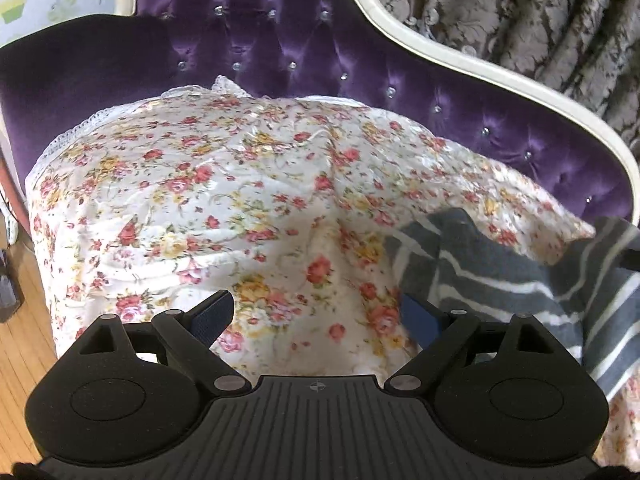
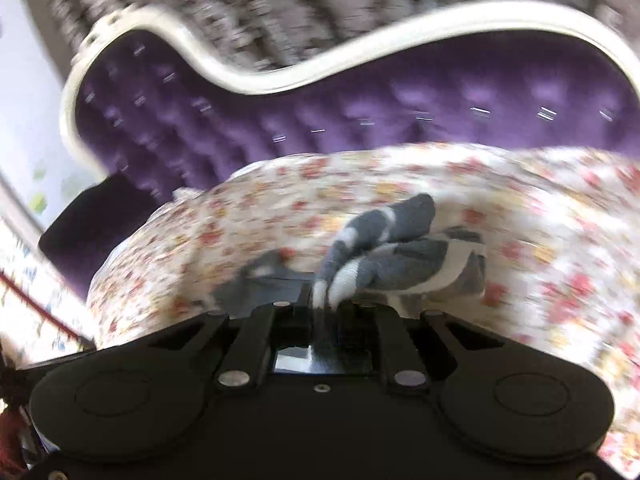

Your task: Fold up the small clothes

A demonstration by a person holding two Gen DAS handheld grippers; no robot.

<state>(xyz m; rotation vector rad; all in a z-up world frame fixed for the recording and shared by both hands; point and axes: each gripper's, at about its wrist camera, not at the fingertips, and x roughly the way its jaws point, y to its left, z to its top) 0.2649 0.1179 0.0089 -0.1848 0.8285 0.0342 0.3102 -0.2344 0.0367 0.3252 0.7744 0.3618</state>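
A floral cover (image 1: 208, 200) drapes the purple tufted sofa (image 1: 280, 36); patterned curtain (image 1: 540, 12) at 1 o'clock. Left gripper (image 1: 316, 316) gapes wide. Right gripper (image 2: 324, 300) pinches the striped garment (image 2: 400, 256), lying at 4 o'clock.

A flowered cover (image 1: 224, 200) lies spread over the seat of a tufted sofa (image 1: 304, 40), whose backrest rises behind it. A curtain (image 1: 540, 8) hangs behind the sofa. A striped garment (image 1: 520, 280) lies on the cover, toward its right side. The left gripper (image 1: 316, 316) hovers above the cover, just left of the garment. The right gripper (image 2: 324, 304) has garment cloth bunched between its closed fingers. Wood floor (image 1: 24, 320) lies at lower left.
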